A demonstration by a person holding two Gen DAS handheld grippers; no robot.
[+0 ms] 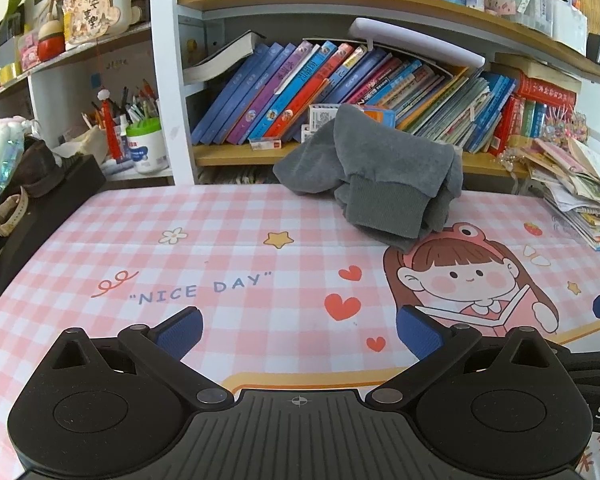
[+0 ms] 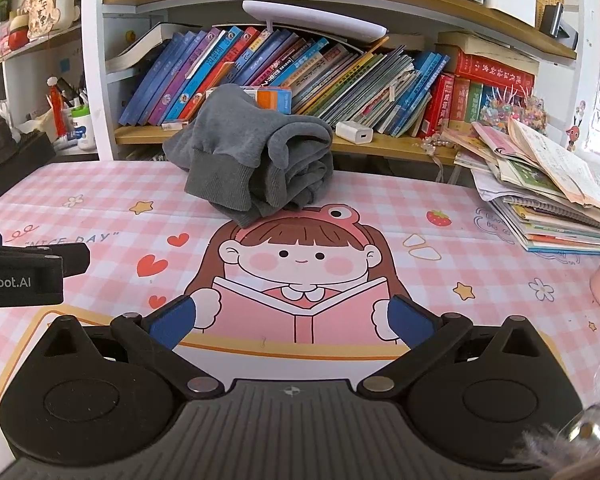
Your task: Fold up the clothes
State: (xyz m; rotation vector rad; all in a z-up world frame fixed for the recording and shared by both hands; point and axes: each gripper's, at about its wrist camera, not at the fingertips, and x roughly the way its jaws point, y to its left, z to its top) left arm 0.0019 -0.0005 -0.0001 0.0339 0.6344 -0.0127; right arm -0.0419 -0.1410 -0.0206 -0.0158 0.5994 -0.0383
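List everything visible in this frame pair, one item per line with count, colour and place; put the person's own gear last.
grey garment: one, grey, bunched at the far edge of the mat, ribbed cuff facing the cameras, untouched.
desk mat: one, pink-and-white check with a cartoon girl and "NICE DAY", covering the desk.
leaning books: many, mostly blue, purple and red, on the shelf behind the garment.
paper stack: one pile, mixed colours, far right of the desk.
white charger: one, white, on the shelf edge.
pen pot: one, white with green rim, on the left shelf.
left gripper: black with blue pads, jaws open, empty.
right gripper: same colours, jaws open, empty.
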